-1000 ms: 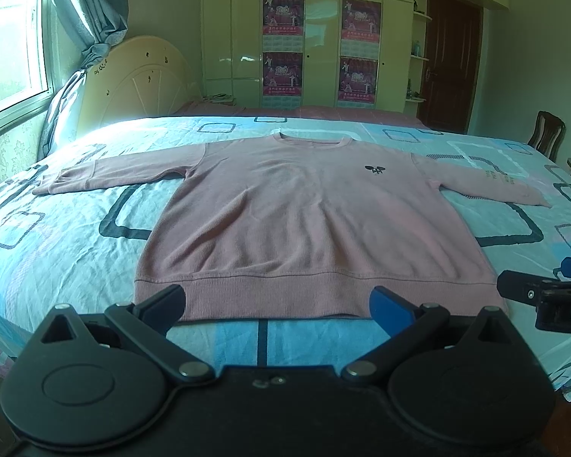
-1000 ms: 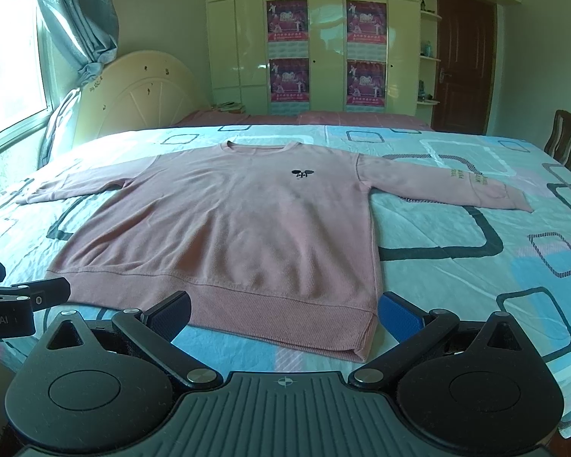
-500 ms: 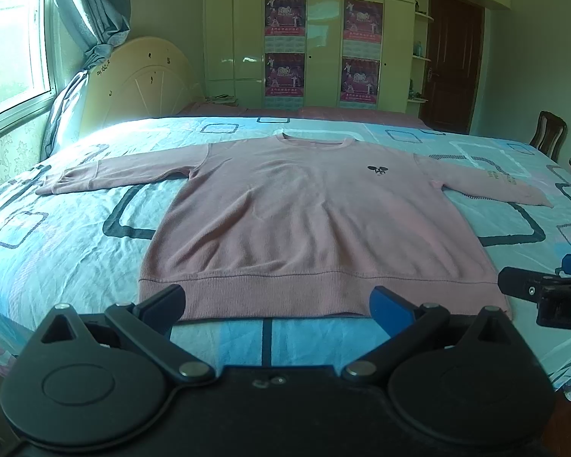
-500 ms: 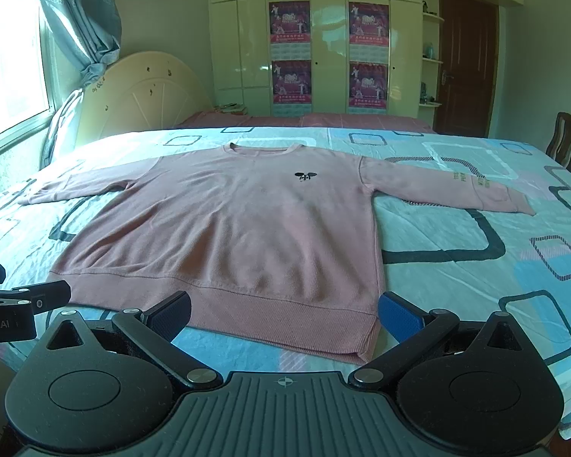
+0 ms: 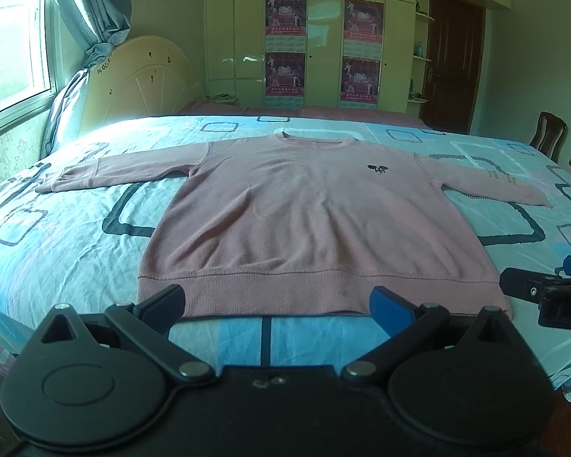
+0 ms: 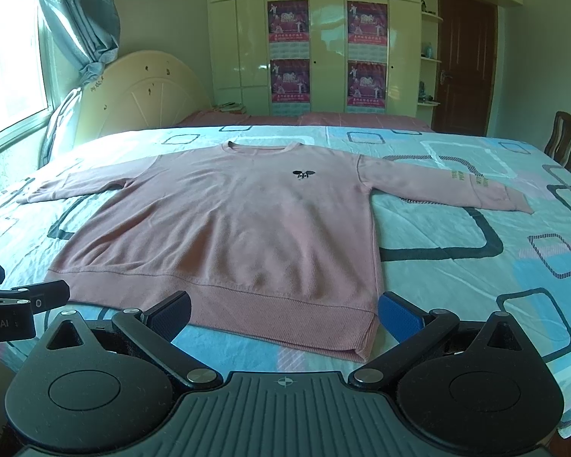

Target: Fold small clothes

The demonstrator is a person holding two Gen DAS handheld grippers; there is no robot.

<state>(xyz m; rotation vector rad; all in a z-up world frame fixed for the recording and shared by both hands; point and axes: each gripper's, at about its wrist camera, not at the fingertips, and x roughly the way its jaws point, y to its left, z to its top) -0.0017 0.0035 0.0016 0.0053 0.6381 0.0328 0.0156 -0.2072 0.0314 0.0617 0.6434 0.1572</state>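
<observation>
A pink long-sleeved sweatshirt (image 5: 308,221) (image 6: 240,224) lies flat and face up on the bed, both sleeves stretched out sideways, hem nearest me. A small dark emblem (image 5: 377,169) marks its chest. My left gripper (image 5: 276,304) hovers open just short of the hem's middle, nothing between its fingers. My right gripper (image 6: 283,314) is open too, just short of the hem near its right corner (image 6: 365,346). Each gripper shows at the edge of the other's view.
The bed (image 5: 57,236) wears a light blue sheet with dark rounded squares. A cream headboard (image 5: 137,83) stands at the left under a window and curtain. Wardrobes with posters (image 6: 289,49) fill the far wall; a wooden chair (image 6: 565,141) stands at the right.
Both views have shifted only slightly; the grippers have edged a little nearer the hem and stay open. The sweatshirt has not moved.
</observation>
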